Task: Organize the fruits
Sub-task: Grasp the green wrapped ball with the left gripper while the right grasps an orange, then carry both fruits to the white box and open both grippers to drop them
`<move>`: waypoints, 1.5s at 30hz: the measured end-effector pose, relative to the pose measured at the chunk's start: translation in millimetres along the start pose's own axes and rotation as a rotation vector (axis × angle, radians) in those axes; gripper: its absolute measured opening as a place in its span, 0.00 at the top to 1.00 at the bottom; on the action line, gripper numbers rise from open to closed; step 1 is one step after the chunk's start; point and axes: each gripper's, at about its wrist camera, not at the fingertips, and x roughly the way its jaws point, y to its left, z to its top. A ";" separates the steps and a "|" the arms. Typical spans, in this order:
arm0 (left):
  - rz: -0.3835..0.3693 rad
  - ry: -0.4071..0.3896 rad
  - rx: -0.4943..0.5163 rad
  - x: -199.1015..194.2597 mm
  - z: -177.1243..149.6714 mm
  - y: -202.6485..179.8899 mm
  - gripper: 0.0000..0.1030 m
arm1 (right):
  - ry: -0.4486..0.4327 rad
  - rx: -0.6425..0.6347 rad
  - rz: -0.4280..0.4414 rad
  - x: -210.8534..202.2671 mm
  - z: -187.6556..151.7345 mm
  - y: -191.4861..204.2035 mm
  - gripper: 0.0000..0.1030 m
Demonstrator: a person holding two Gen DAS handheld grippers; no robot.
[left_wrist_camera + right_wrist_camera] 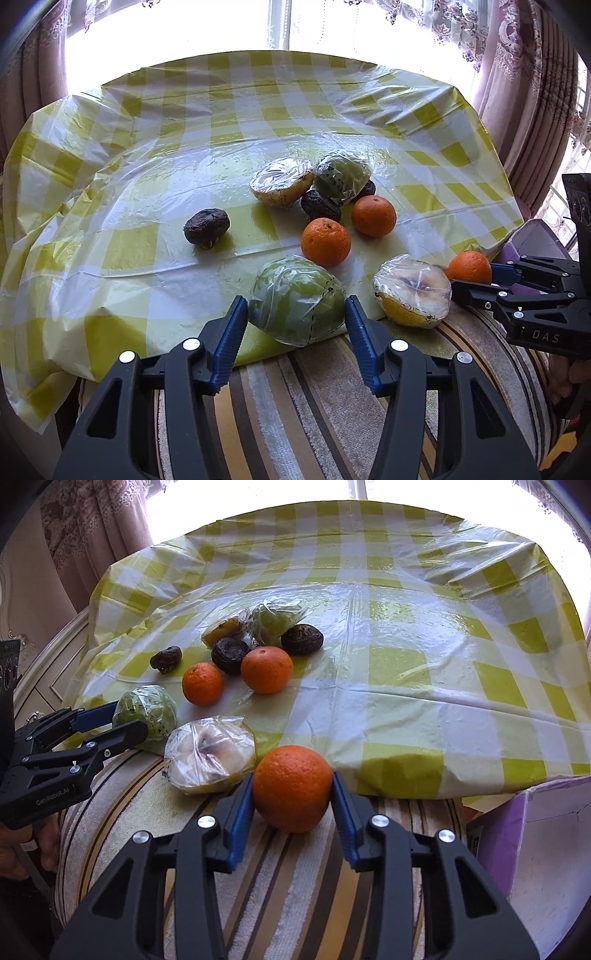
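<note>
While the left gripper (295,314) grasps a wrapped green fruit (297,301), the right gripper's (293,794) jaws clench an orange (291,788).

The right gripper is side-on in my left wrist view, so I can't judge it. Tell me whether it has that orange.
Observer: Yes. The right gripper has both pads against the orange.
Operator: Count the dark fruits; one is half hidden here.
Observer: Three: one apart at left, one beside the other oranges, one behind them.
Operator: Check my own grip from outside.
Observer: The left gripper has one finger on each side of the green fruit.
</note>
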 end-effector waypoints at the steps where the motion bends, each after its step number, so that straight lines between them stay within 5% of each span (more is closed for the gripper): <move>1: -0.002 -0.001 0.000 -0.9 0.2 -1.8 0.49 | -0.005 0.006 0.002 -2.6 -1.2 -2.7 0.61; 11: -0.046 -0.006 -0.056 -16.1 -4.0 -3.1 0.51 | -0.049 0.061 0.005 -28.4 -12.5 -31.8 0.61; 18: -0.028 0.037 -0.002 -13.2 -3.6 -17.4 0.50 | -0.072 0.102 -0.001 -41.4 -20.4 -53.2 0.61; 25: -0.013 0.072 -0.021 3.8 2.7 -13.8 0.28 | -0.077 0.117 0.005 -46.6 -28.9 -61.5 0.61; 31: -0.090 0.146 -0.047 14.9 -2.8 -14.3 0.44 | -0.095 0.141 -0.007 -55.7 -31.4 -74.3 0.61; 38: 0.006 0.064 -0.062 -8.3 -2.1 -18.2 0.45 | -0.121 0.175 -0.028 -69.7 -40.0 -97.6 0.61; 45: -0.049 -0.058 0.035 -41.5 23.4 -67.8 0.45 | -0.121 0.241 -0.090 -79.2 -56.3 -136.1 0.61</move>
